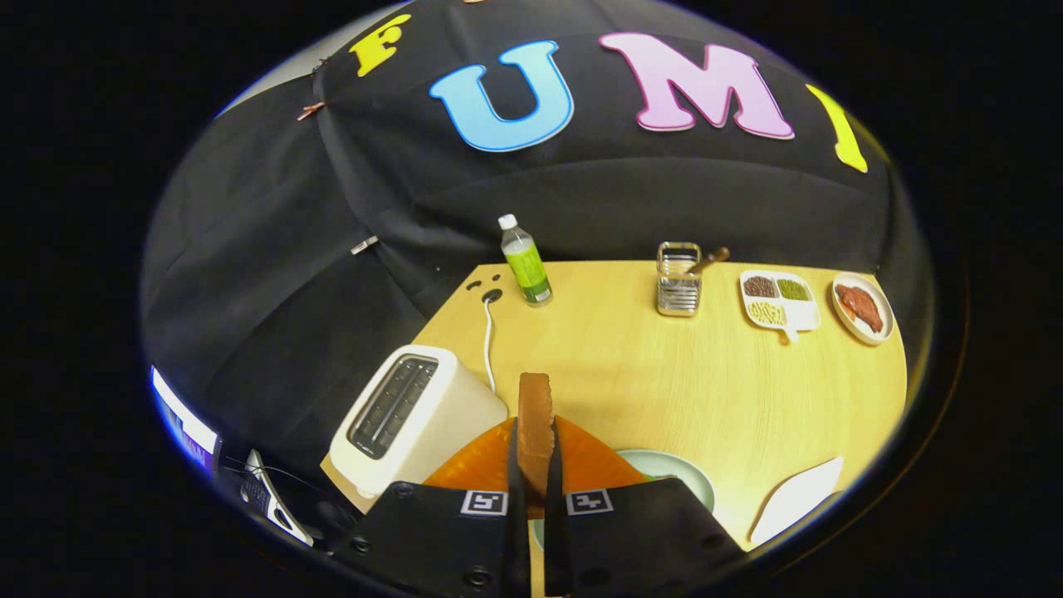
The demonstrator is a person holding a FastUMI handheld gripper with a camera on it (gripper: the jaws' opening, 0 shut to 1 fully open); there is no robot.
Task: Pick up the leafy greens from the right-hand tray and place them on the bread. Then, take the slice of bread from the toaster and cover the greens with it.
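Standing on edge between the gripper's (536, 465) two fingers, a brown slice of bread (536, 415) is clamped from both sides, held above an orange plate (482, 465) that the fingers partly hide. Just left sits the cream toaster (411, 419), its white cord (487, 340) running back across the wooden table (664, 382). A pale green dish (677, 473) and a white tray (797, 498) are cut off nearby. Beyond stand a green-labelled bottle (525, 262), its writing too small to read, a metal holder (678, 281), a divided dish (779, 301) and a plate of meat (862, 307).
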